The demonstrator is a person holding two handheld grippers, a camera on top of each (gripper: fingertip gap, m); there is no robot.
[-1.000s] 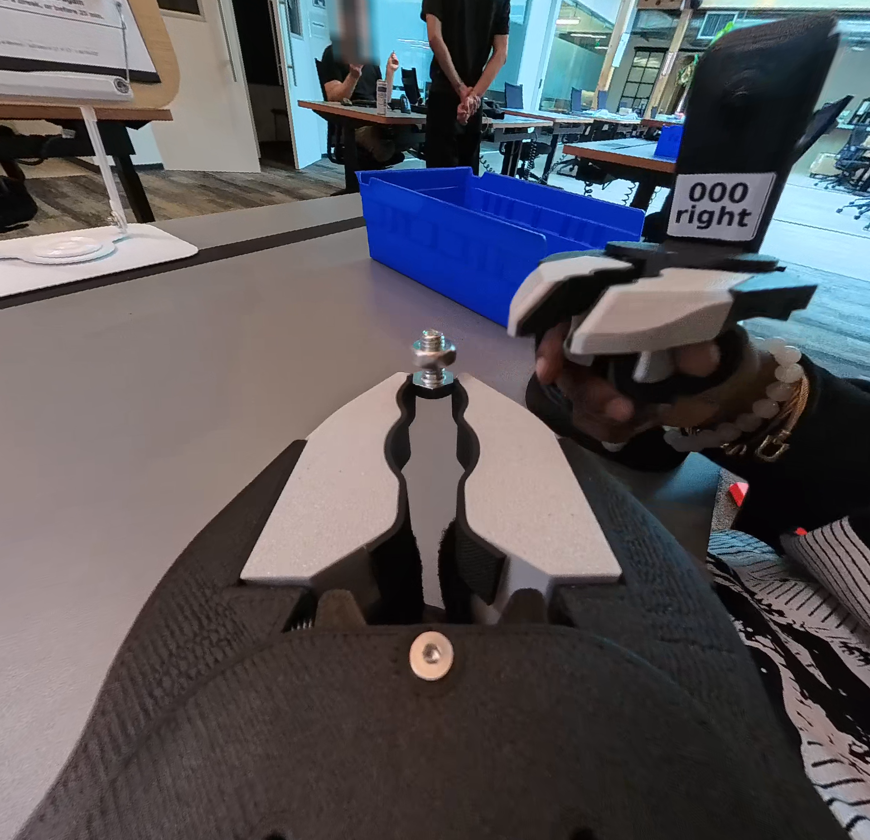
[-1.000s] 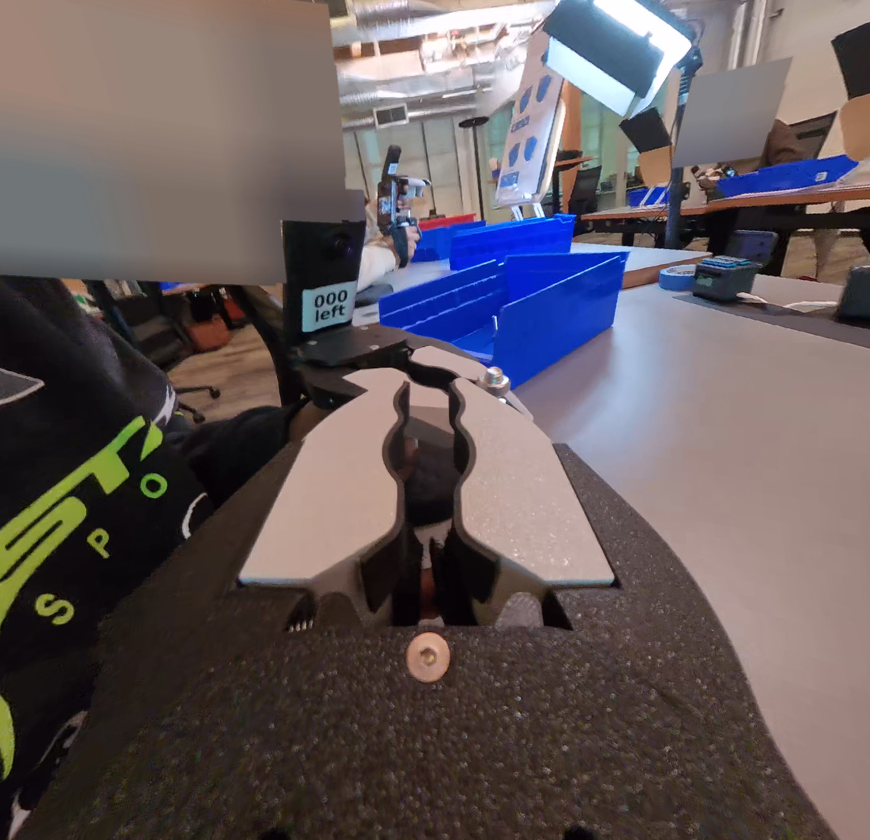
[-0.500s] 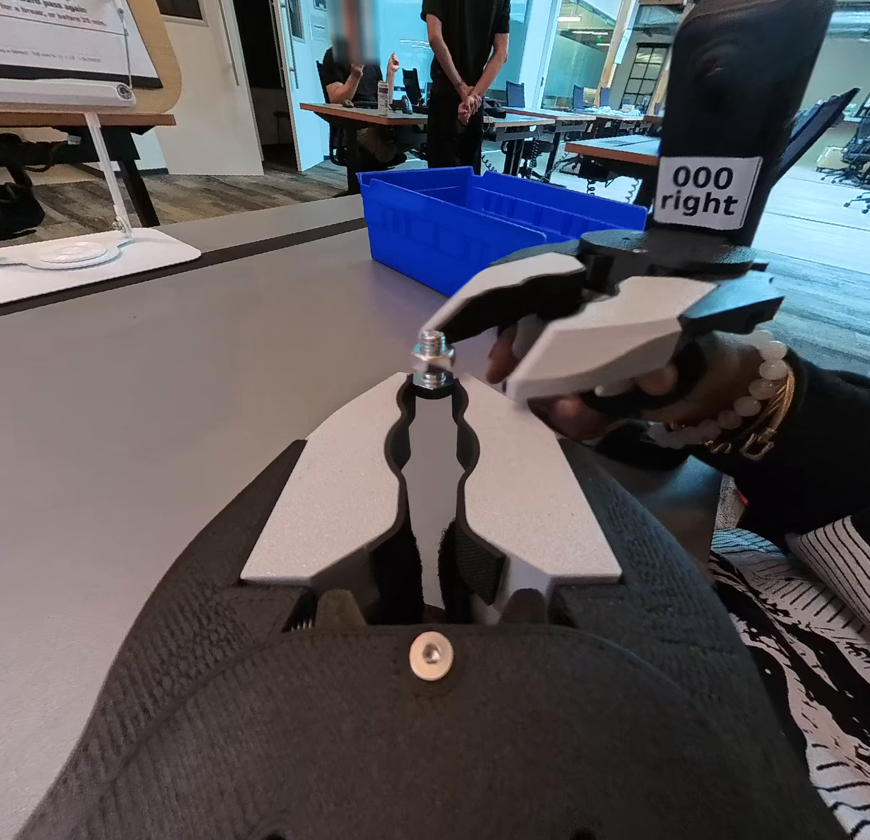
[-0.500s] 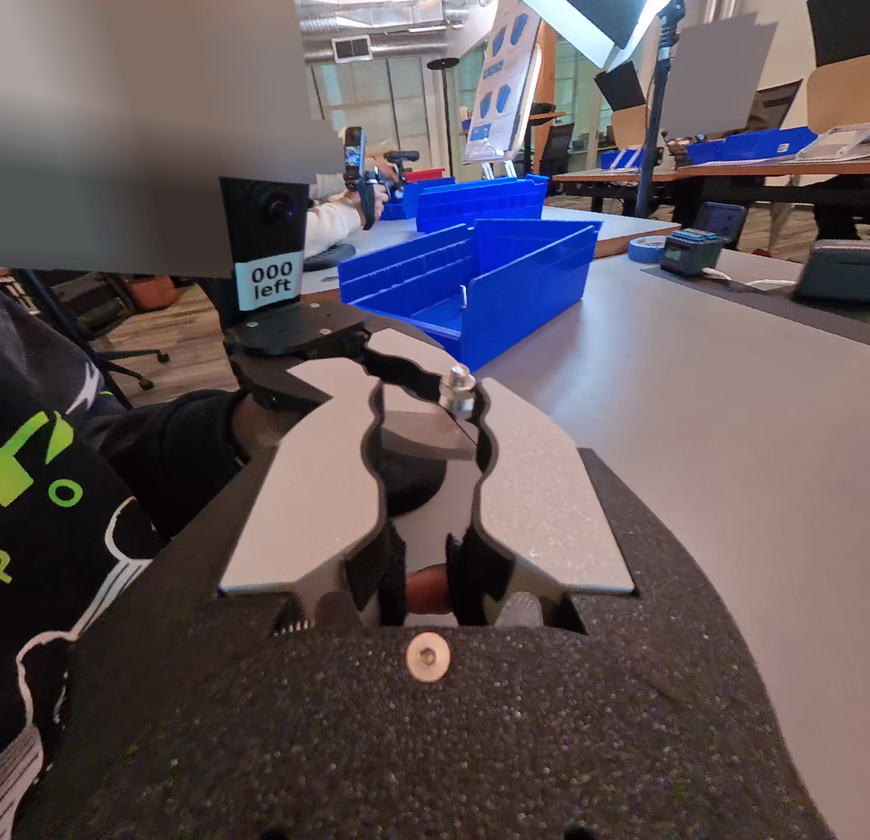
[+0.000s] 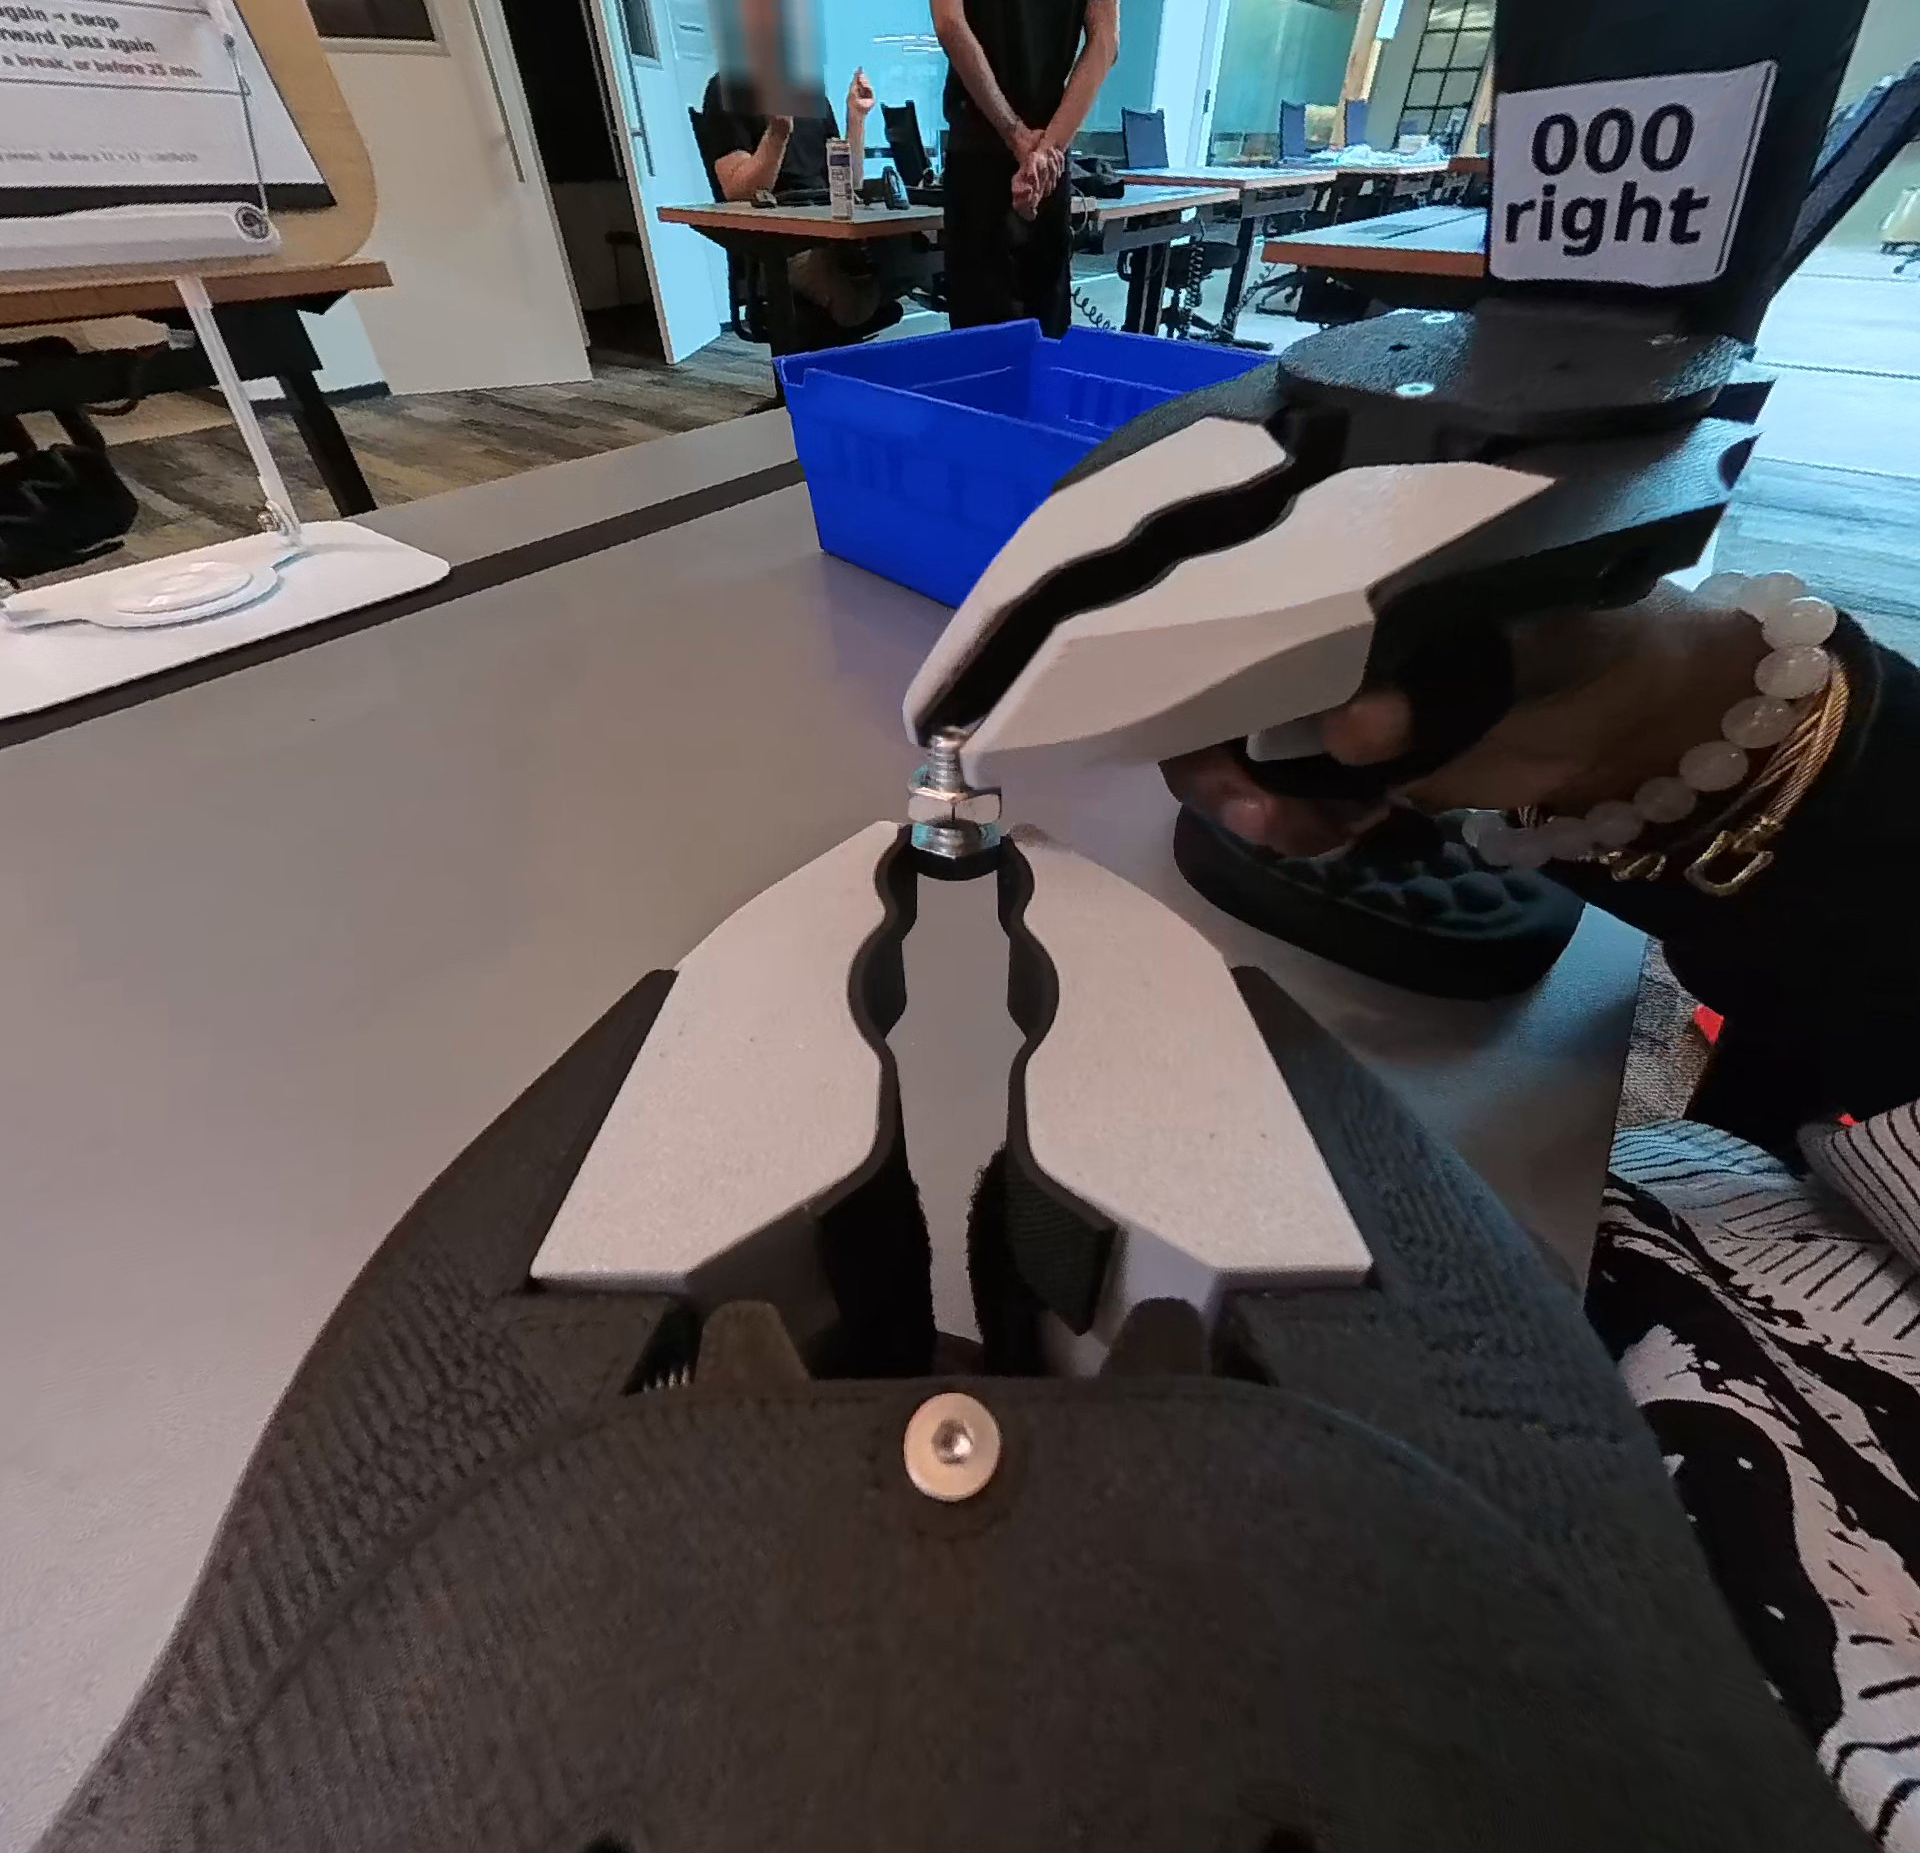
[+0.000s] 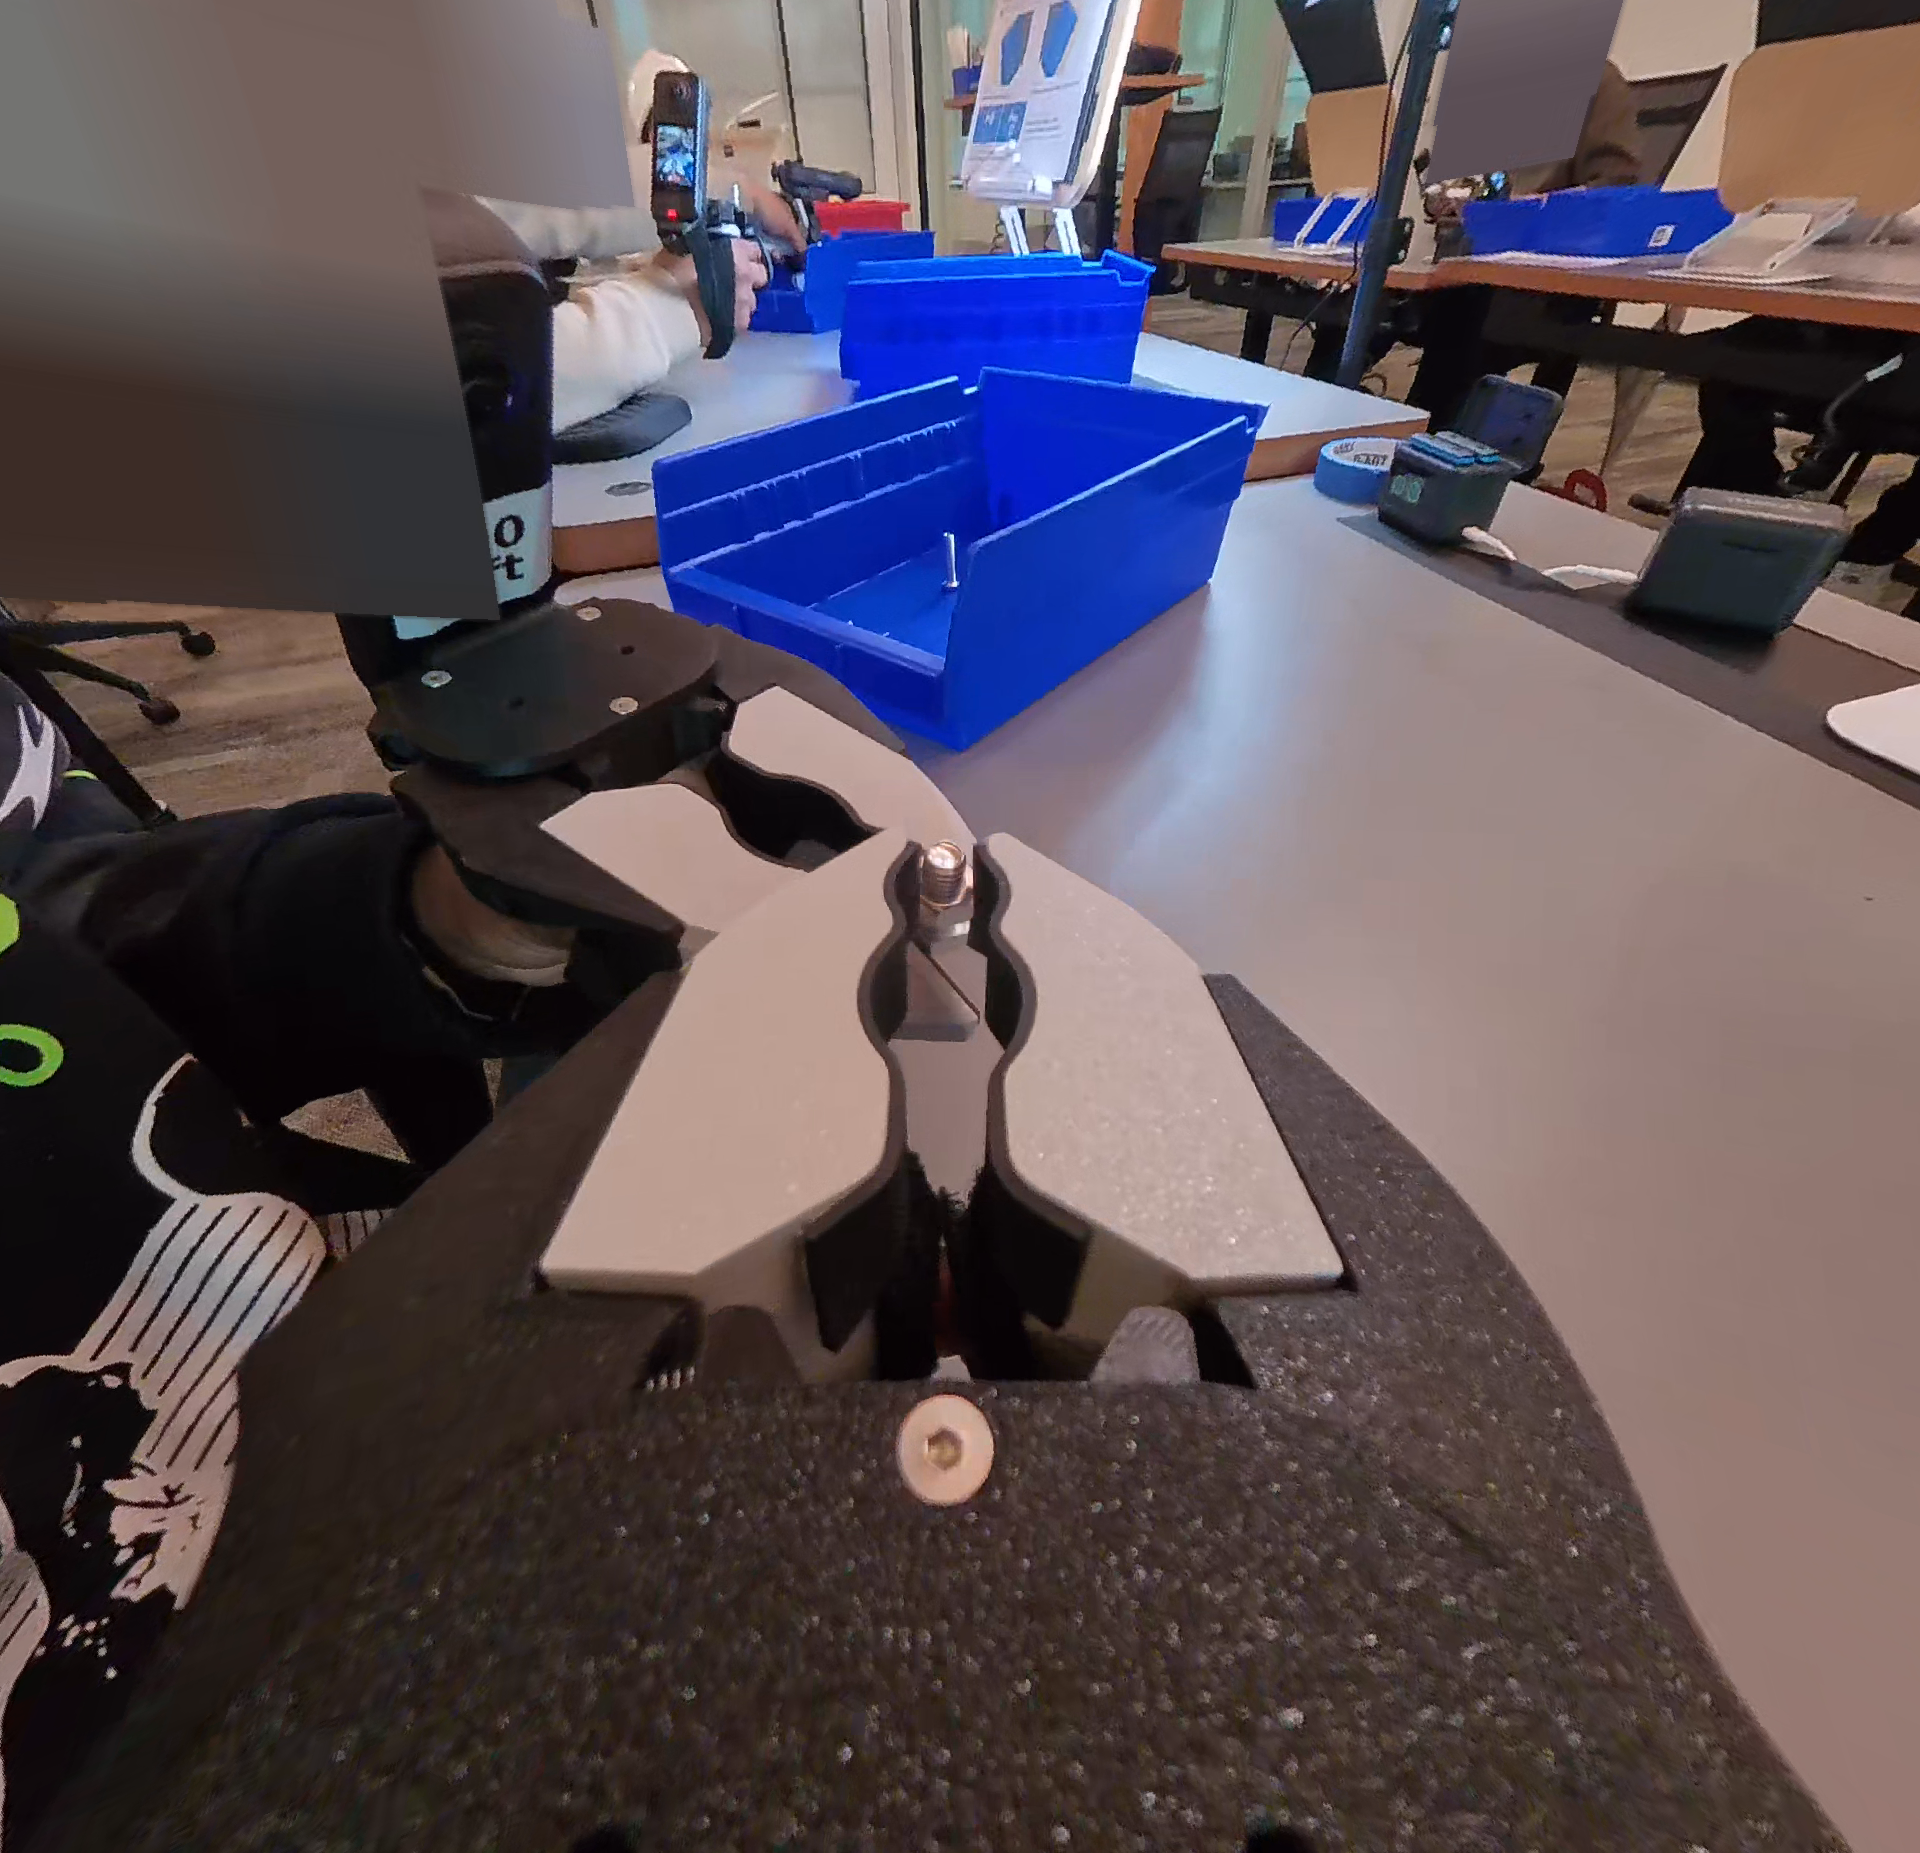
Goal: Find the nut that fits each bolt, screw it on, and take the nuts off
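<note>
Silver steel bolt point(image 5: 948, 816) stands upright, threaded end up, its hex head pinched at the tips of my left tongs point(image 5: 954, 853). One hex nut point(image 5: 954, 797) sits on the shank just above the head, w/ a few threads bare over it. My right tongs point(image 6: 940, 894) come in from the right side & above, narrowed on the bolt's top: both pads look pressed to the threads above the nut, no gap I can see.

Count: 1 bolt in the grip, 1 nut on it.

Beyond the tips, blue bin point(image 6: 1091, 598) on the grey table point(image 6: 1455, 868), open-topped, w/ dividers. Inside, 1 small silver bolt point(image 6: 948, 562) upright near a divider; rest of the floor mostly hidden from here. Further blue bins point(image 6: 987, 323) past it, at least 2; contents hidden.

Black wrist pad point(image 5: 1382, 920) lies right of the left tongs, under my right hand point(image 5: 1455, 754).
</note>
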